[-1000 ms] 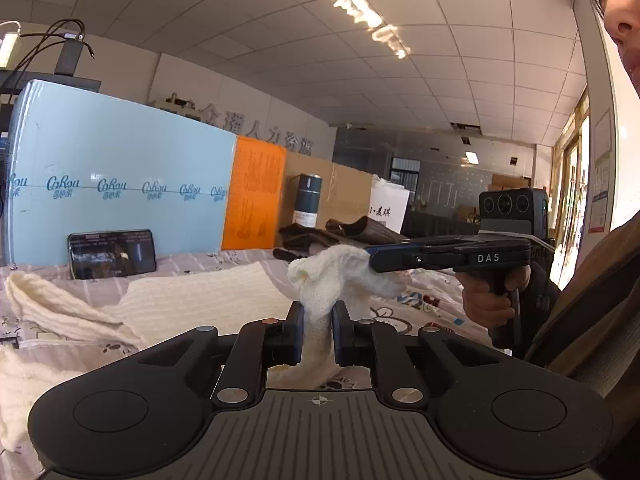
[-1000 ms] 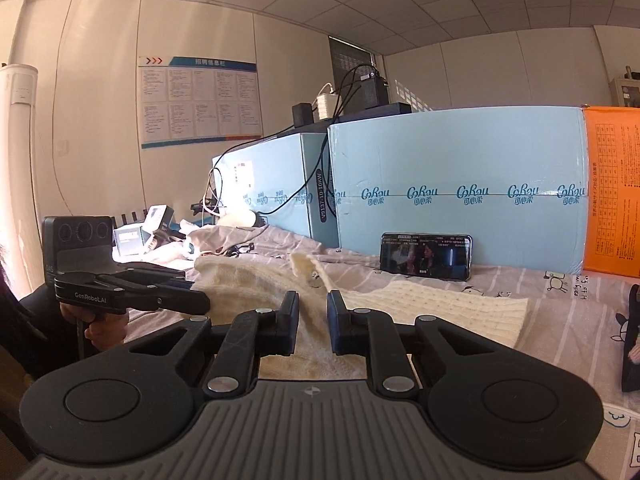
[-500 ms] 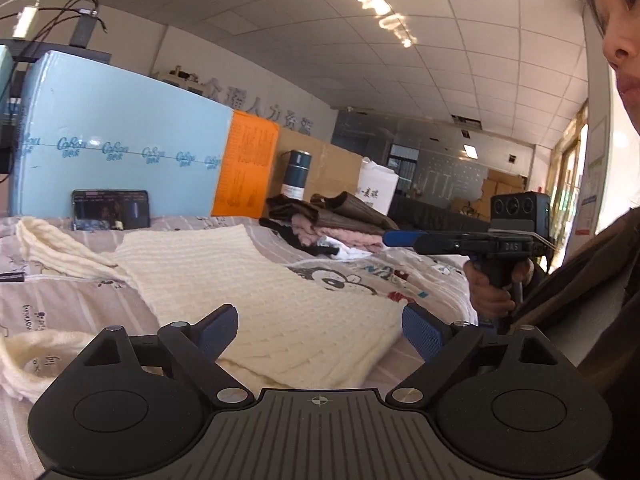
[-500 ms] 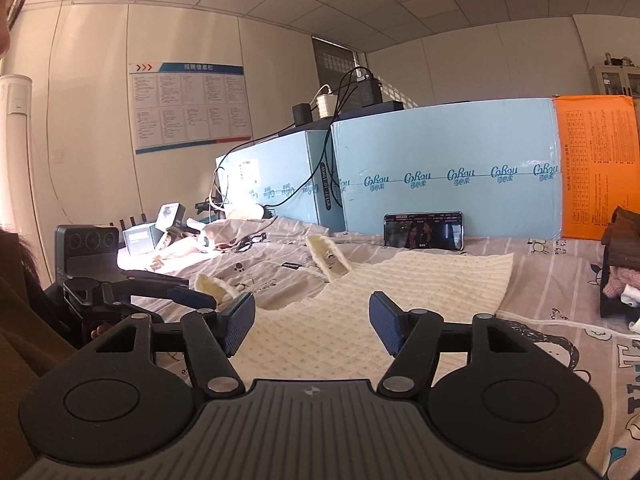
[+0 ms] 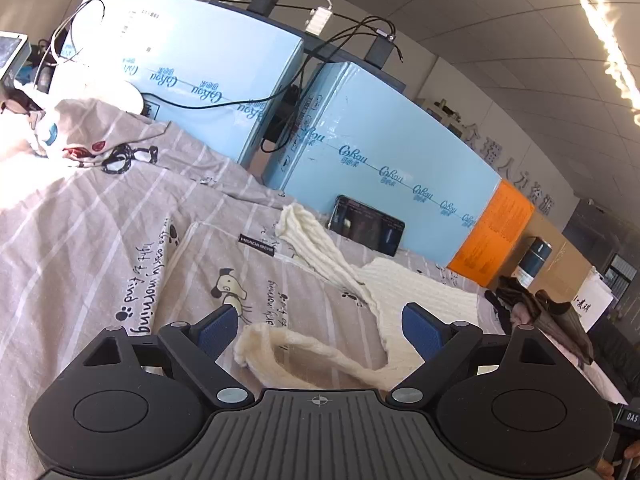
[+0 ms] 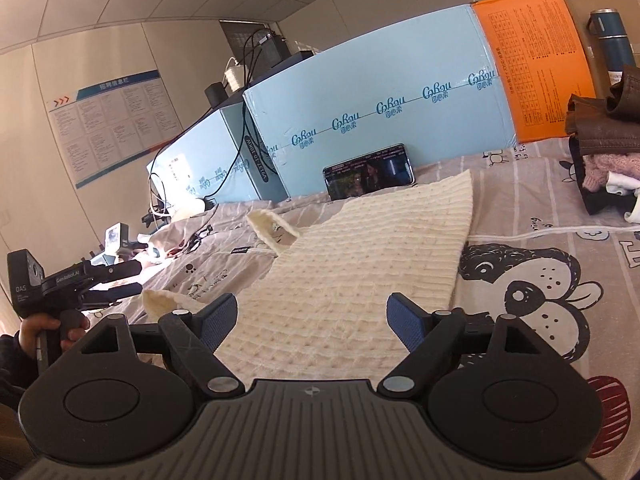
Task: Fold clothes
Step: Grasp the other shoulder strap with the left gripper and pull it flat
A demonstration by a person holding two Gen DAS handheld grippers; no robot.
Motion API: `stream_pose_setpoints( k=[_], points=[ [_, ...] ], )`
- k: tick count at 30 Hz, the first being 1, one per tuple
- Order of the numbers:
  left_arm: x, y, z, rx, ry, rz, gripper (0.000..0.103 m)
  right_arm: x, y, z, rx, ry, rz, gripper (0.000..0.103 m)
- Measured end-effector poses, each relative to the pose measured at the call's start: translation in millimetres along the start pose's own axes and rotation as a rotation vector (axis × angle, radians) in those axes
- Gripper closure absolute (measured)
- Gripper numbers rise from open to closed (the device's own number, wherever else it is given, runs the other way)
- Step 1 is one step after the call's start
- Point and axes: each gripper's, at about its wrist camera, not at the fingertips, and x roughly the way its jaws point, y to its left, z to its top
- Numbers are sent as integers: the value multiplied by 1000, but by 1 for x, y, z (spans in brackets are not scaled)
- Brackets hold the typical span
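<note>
A cream knitted sweater point(image 6: 360, 264) lies spread flat on the grey cartoon-print bedsheet point(image 6: 540, 216). In the left wrist view its near sleeve point(image 5: 304, 354) curls just ahead of my left gripper point(image 5: 320, 326), and the far sleeve point(image 5: 316, 244) stretches toward the back. My left gripper is open and empty, low over the near sleeve. My right gripper point(image 6: 312, 320) is open and empty, just above the sweater's near body. The left gripper also shows in the right wrist view point(image 6: 116, 276), held at the left beside the near sleeve point(image 6: 164, 300).
Light blue boxes point(image 6: 380, 120) and an orange box point(image 6: 536, 68) line the back of the bed. A phone point(image 6: 368, 176) leans against them. A pile of dark and pink clothes point(image 6: 604, 160) sits at the right. Cables and small devices point(image 5: 120, 156) lie at the far left.
Both grippers let go of the sweater and opened. The sweater dropped flat on the bed. My left gripper then swung left toward the sleeves, and the right tilted down over the body.
</note>
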Motion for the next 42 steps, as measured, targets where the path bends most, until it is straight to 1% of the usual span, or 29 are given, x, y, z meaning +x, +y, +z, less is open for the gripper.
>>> stream_pose_setpoints(
  k=[2,4,5,6,7,8,10,11,12,13,16,17,18,20,21,22,25,27,29,30,31,32,34,37,40,42],
  points=[
    [7,-1,-3,-3,37,13,12,10,5,-3,-9,33,48,22],
    [17,-4,-7,24,77,59,13,21,13,-6,-29,65,87,22],
    [22,-5,-10,45,95,79,19,25,16,-7,-37,78,100,22],
    [26,-5,-13,68,108,86,29,30,19,-8,-44,90,113,22],
    [30,-5,-15,91,122,99,52,32,22,-10,-50,101,120,22],
    [34,-4,-18,115,133,118,71,35,24,-13,-56,112,126,22],
    [39,-6,-19,152,105,125,85,37,26,-15,-60,124,123,21],
    [41,-7,-18,166,83,122,87,38,27,-16,-61,126,123,21],
    [41,-10,-16,184,49,104,89,38,28,-16,-62,128,122,21],
    [39,-16,-12,205,-4,68,93,38,30,-17,-63,130,121,21],
    [28,-31,0,260,-157,-41,94,40,33,-18,-65,136,119,21],
    [24,-33,3,267,-192,-57,93,41,35,-19,-69,142,128,21],
    [19,-33,6,269,-220,-70,93,42,37,-19,-73,147,138,21],
    [12,-25,6,258,-231,-59,92,44,42,-20,-81,159,157,21],
    [9,-20,5,252,-225,-42,92,45,44,-20,-85,164,167,21],
    [7,-13,1,246,-202,-14,89,46,46,-21,-90,170,177,21],
    [10,7,-14,217,-88,80,87,50,46,-22,-81,188,198,21],
    [17,16,-23,181,-6,123,86,53,46,-22,-82,207,203,20],
    [23,18,-27,155,18,145,86,56,45,-23,-84,226,207,20],
    [24,18,-27,149,12,144,86,54,44,-20,-82,211,199,20],
    [23,15,-25,151,-10,130,87,52,42,-16,-80,194,190,20],
    [22,13,-23,152,-31,116,92,51,40,-13,-78,176,180,20],
    [21,6,-18,162,-78,84,93,47,37,-5,-73,140,161,20],
    [21,-19,-7,223,-153,4,93,41,32,6,-66,86,132,20],
    [29,-52,3,311,-190,-94,92,36,27,18,-59,33,104,20],
    [38,-75,3,372,-176,-169,92,33,22,26,-51,-1,82,19]
  ],
)
